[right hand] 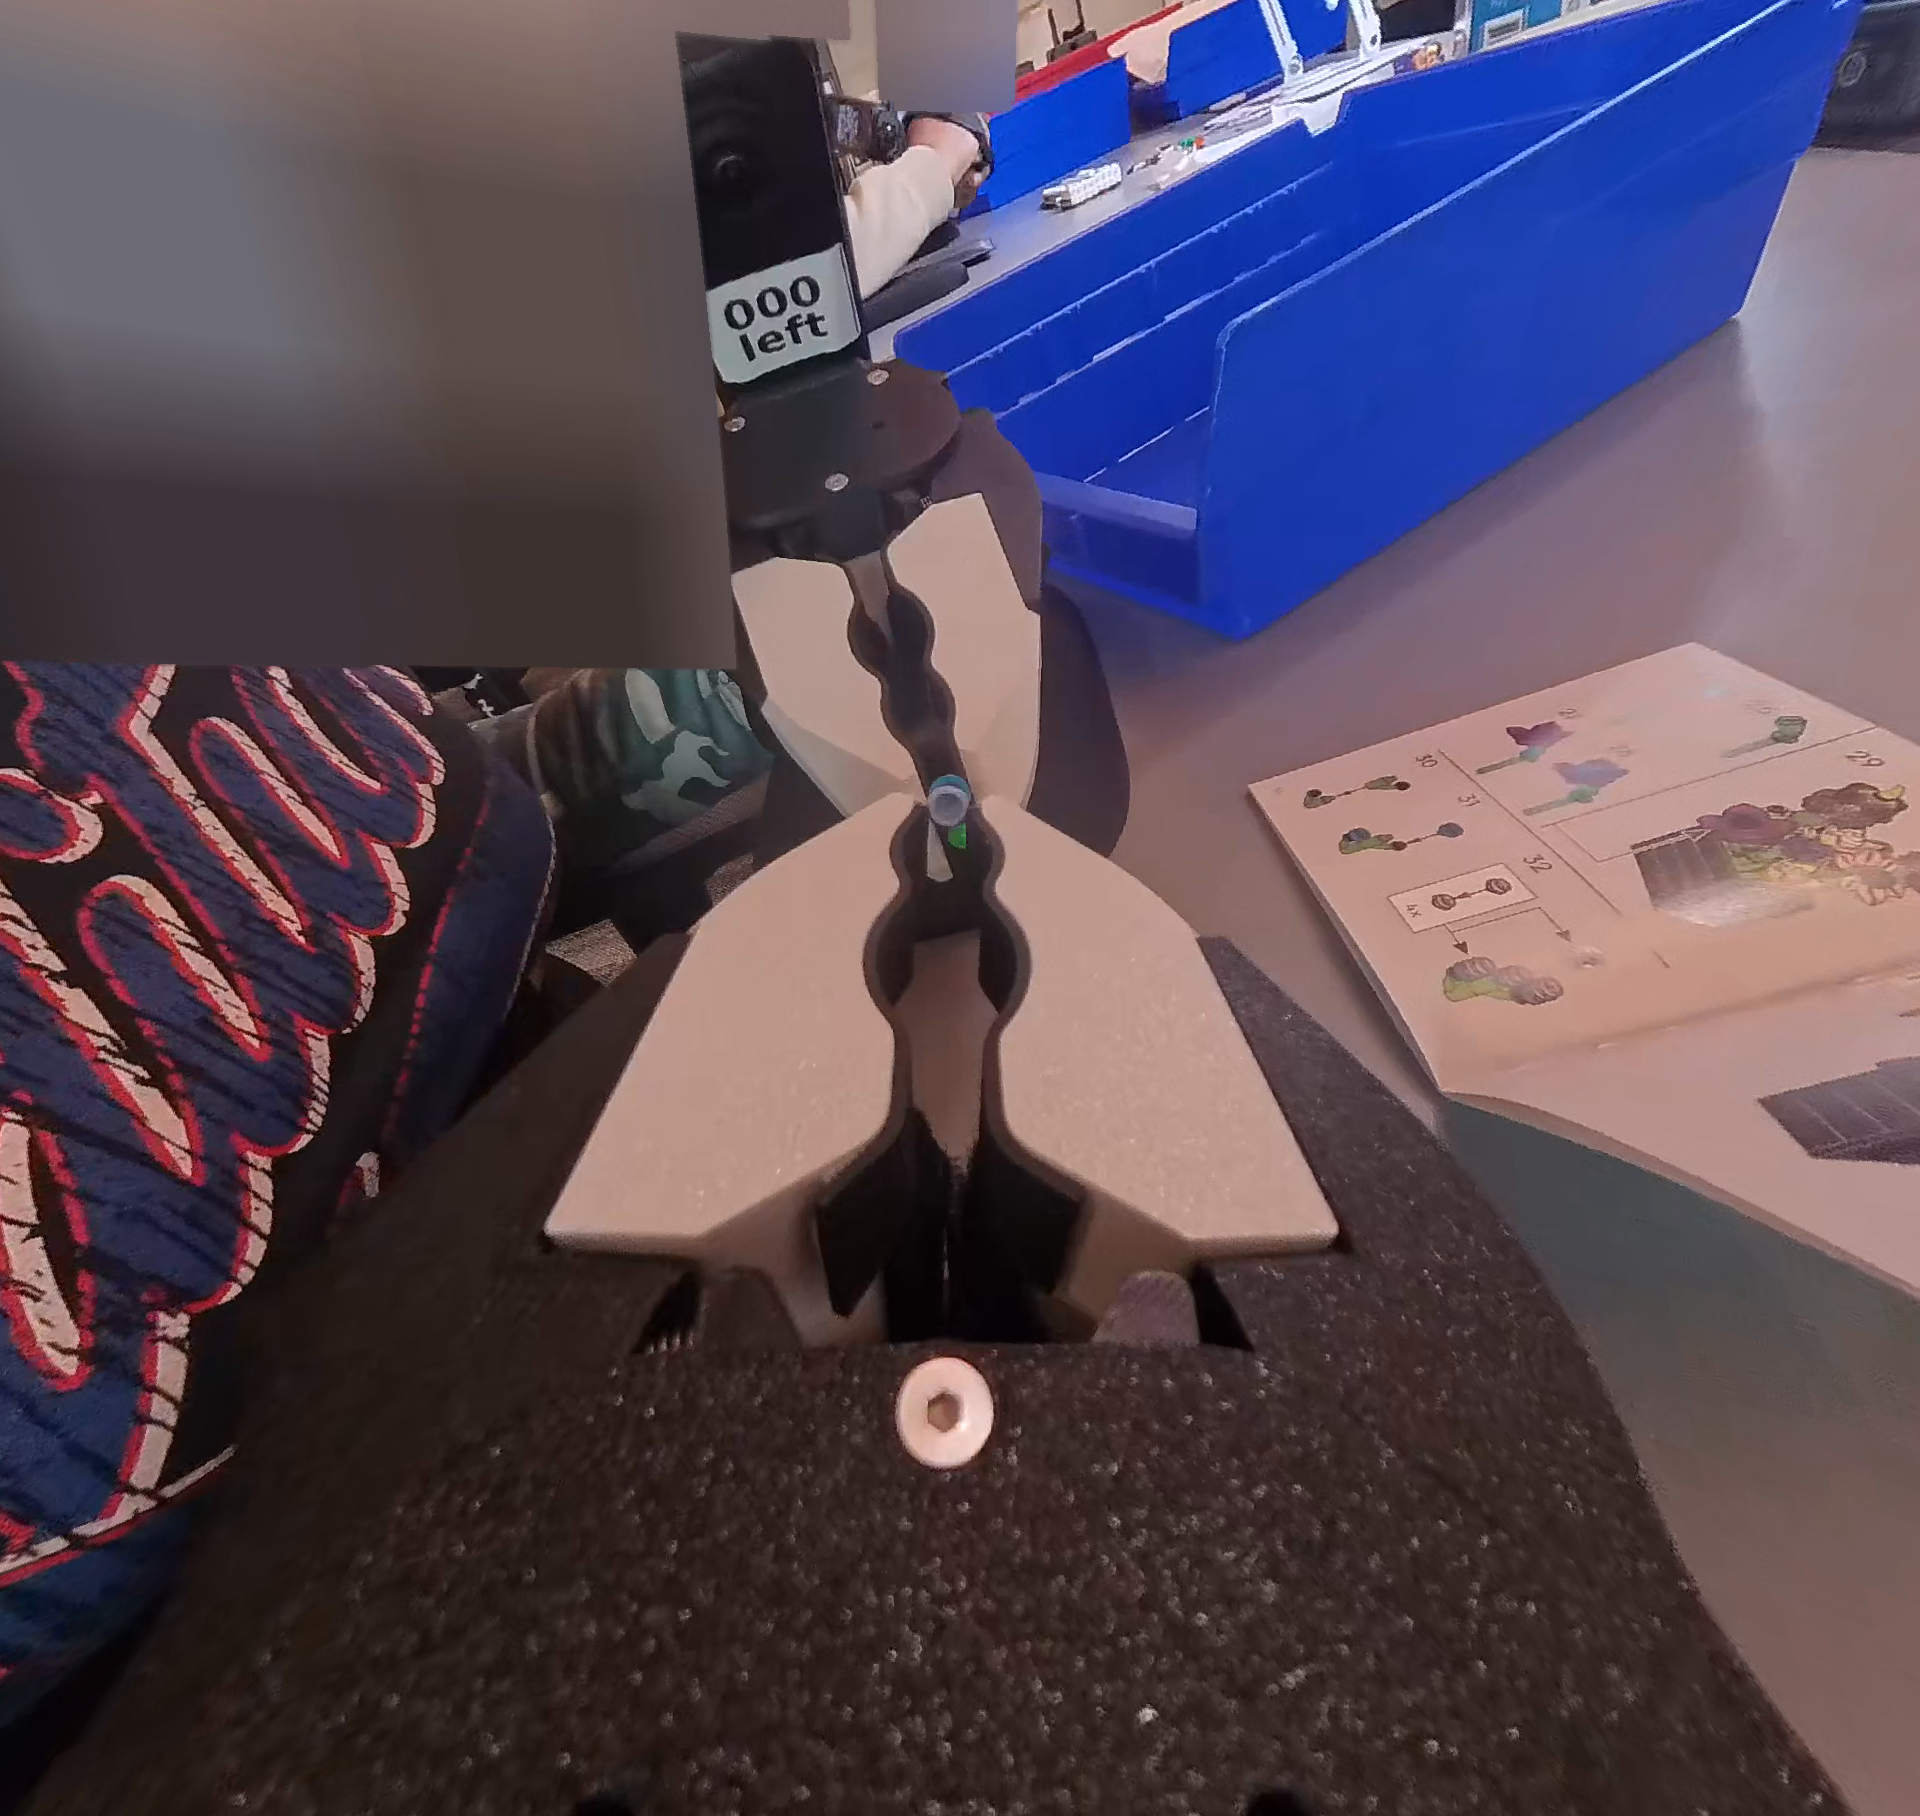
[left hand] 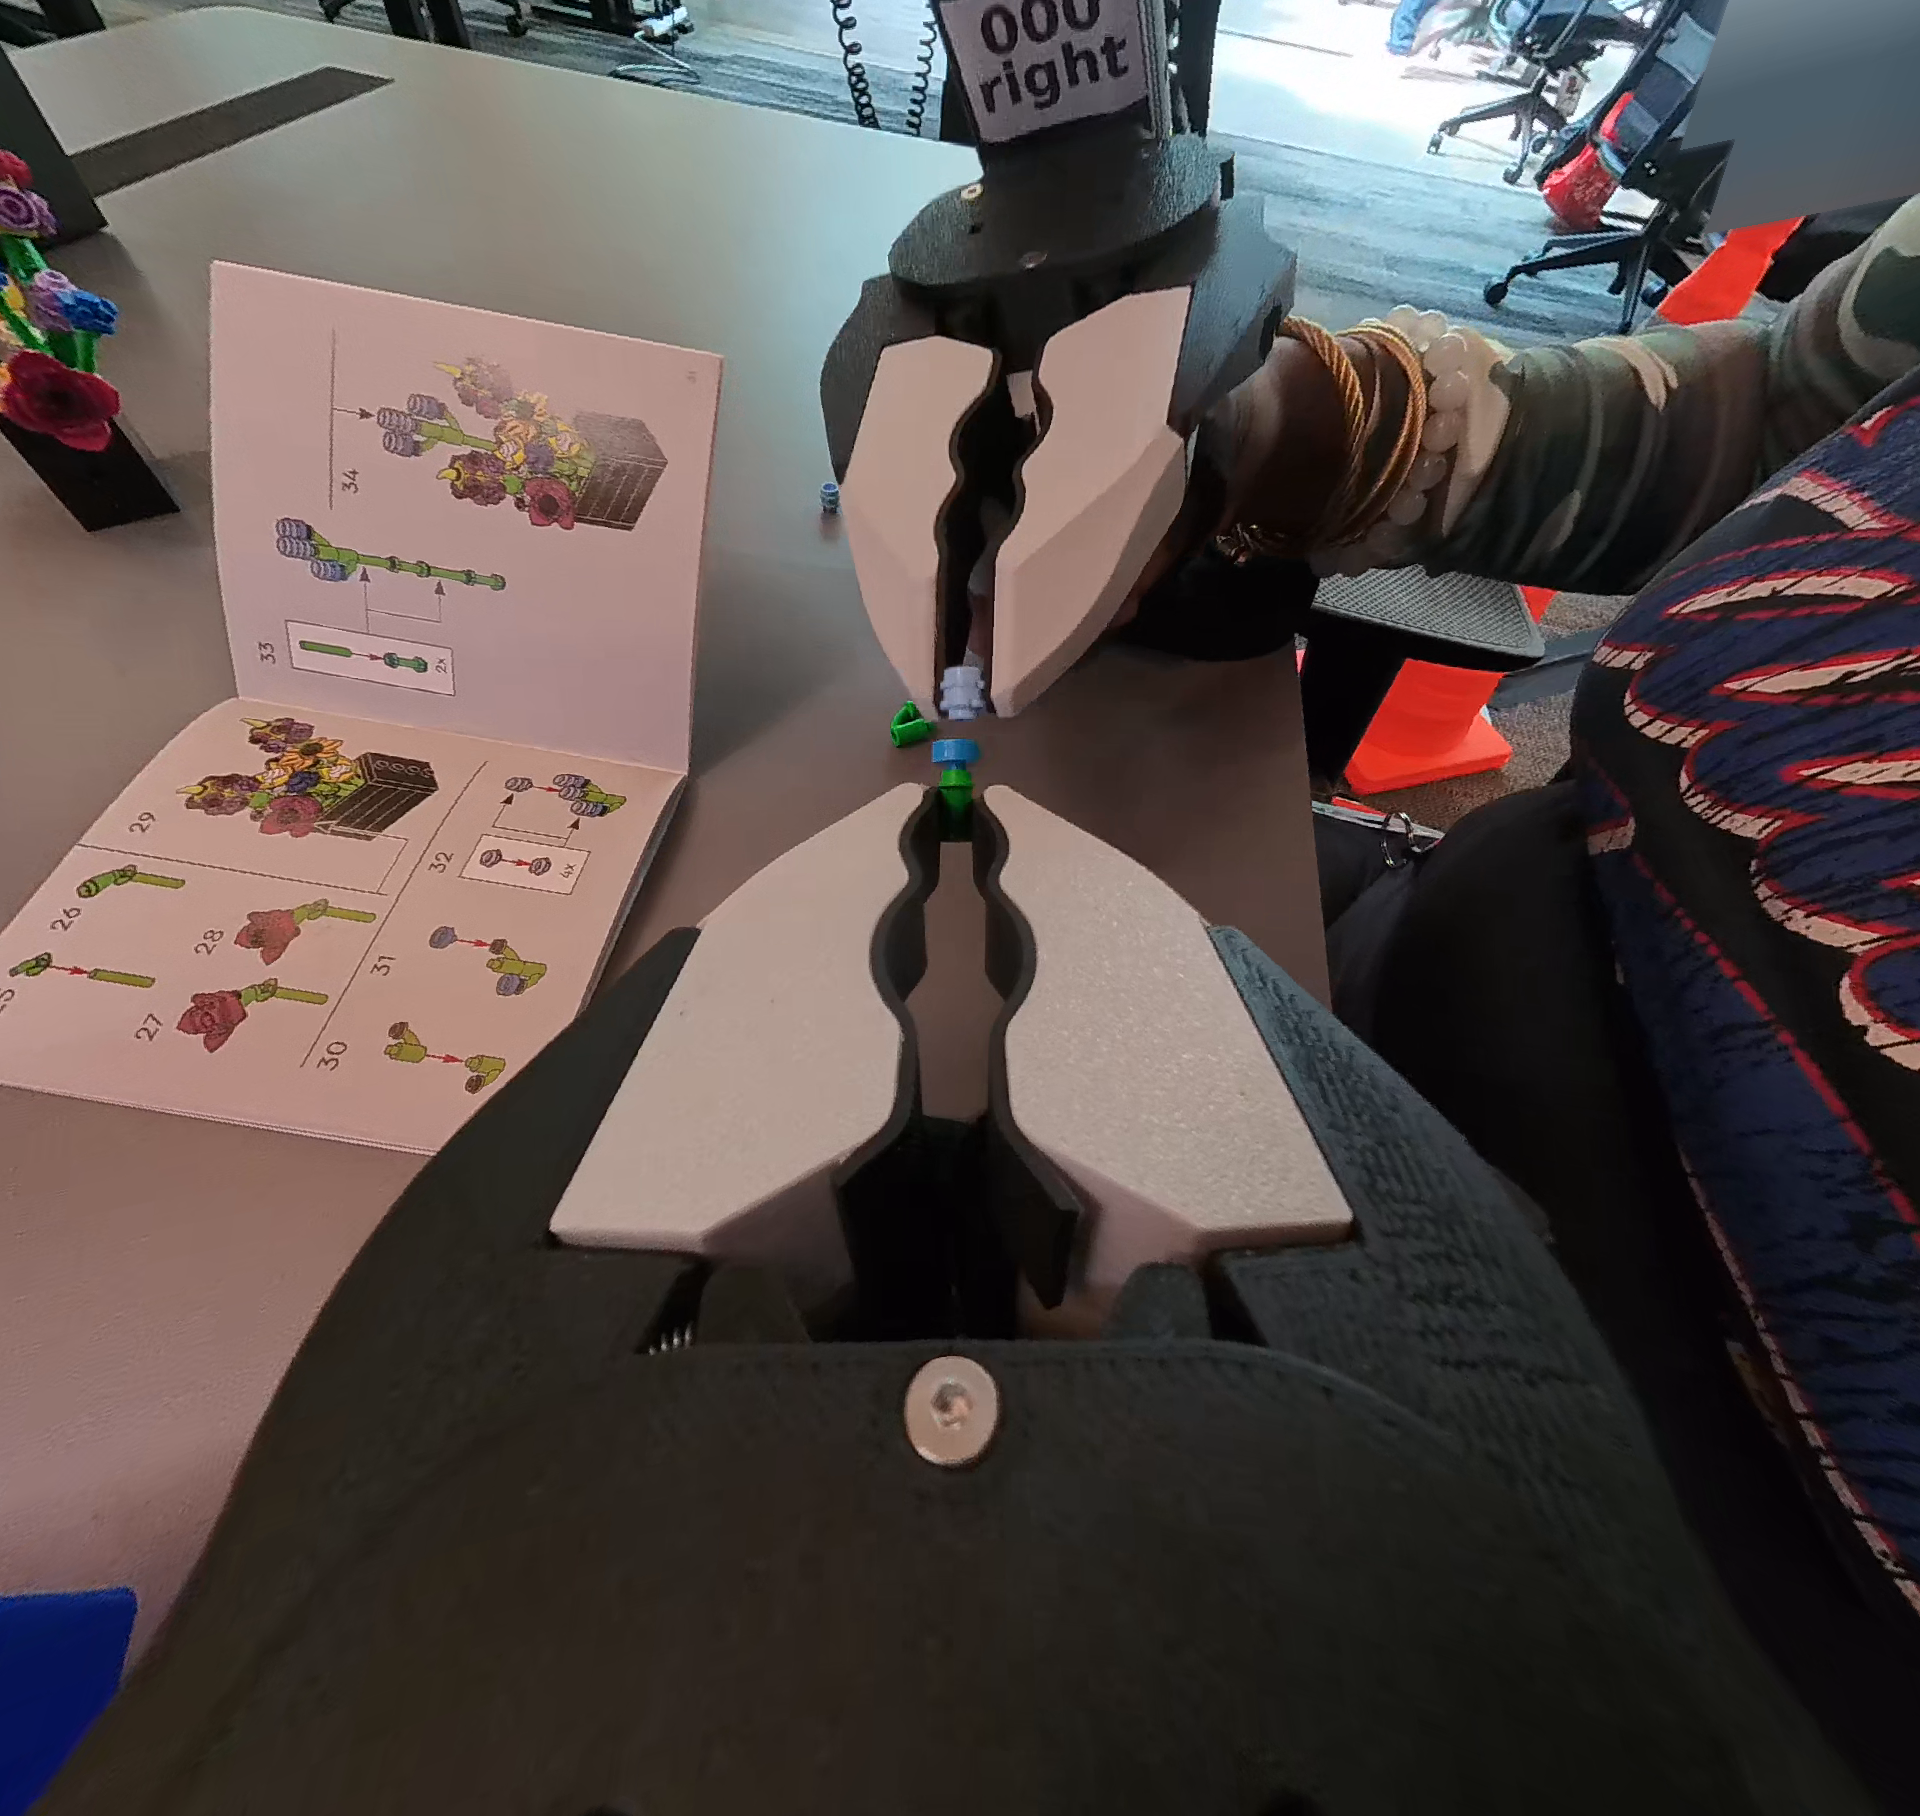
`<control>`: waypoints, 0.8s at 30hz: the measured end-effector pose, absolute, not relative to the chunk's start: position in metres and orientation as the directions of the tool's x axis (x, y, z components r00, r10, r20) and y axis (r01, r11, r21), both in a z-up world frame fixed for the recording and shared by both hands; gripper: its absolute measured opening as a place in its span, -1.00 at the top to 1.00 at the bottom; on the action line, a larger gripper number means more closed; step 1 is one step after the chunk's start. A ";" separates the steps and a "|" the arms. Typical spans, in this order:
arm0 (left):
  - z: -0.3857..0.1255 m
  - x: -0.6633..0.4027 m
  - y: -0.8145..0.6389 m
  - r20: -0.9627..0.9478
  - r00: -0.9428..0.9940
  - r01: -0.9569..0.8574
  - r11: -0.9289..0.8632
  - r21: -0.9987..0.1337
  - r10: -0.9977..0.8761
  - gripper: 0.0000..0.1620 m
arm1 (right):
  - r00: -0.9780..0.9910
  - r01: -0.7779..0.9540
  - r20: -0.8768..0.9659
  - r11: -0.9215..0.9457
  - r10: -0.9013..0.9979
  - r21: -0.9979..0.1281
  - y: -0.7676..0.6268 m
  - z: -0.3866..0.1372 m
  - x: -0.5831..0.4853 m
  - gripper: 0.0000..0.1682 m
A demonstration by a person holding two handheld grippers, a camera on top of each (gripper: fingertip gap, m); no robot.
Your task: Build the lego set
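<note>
- Left gripper point(left hand: 954, 802) is clamped on a small green stem piece point(left hand: 953, 798) with a blue round stud point(left hand: 955, 752) on its tip, which pokes out past the fingertips. Judged: held this way so the stud end stays free for mating.
- Right gripper point(left hand: 966, 704) faces it tip to tip, pinching a pale lilac round piece point(left hand: 962, 697). The two parts are near but apart, roughly lined up; likely the press-together step for the small flower heads.
- Both grippers work above the desk point(left hand: 623, 228) close to its near right edge, in front of the person.
- Loose green piece point(left hand: 906, 724) lies on the desk just beside the right gripper's tip; a small blue stud point(left hand: 828, 496) sits farther back.
- Instruction booklet point(left hand: 457, 686) lies open toward the left, back page propped up, presumably for reference.
- Part-built flower bouquet on a black base point(left hand: 57, 384) stands at the far left edge.
- Blue bins point(right hand: 1455, 312) sit on the desk beyond the booklet.
- Risk: misalignment could flick a piece off the edge.
</note>
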State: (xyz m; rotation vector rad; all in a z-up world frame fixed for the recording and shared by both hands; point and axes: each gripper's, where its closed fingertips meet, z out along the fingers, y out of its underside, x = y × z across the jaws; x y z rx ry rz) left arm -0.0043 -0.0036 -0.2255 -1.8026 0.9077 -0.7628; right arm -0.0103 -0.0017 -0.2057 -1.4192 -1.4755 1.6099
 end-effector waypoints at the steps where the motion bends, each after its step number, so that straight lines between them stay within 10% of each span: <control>1: -0.225 -0.004 -0.004 0.110 0.529 -0.250 -0.279 -0.927 -0.841 0.93 | -0.309 0.260 -0.337 -0.262 0.889 -0.930 -0.002 -0.206 -0.011 0.92; 24: -0.244 0.004 -0.008 0.076 0.500 -0.384 -0.300 -0.873 -0.863 0.93 | -0.298 0.406 -0.284 -0.148 0.911 -0.902 -0.010 -0.226 -0.010 0.93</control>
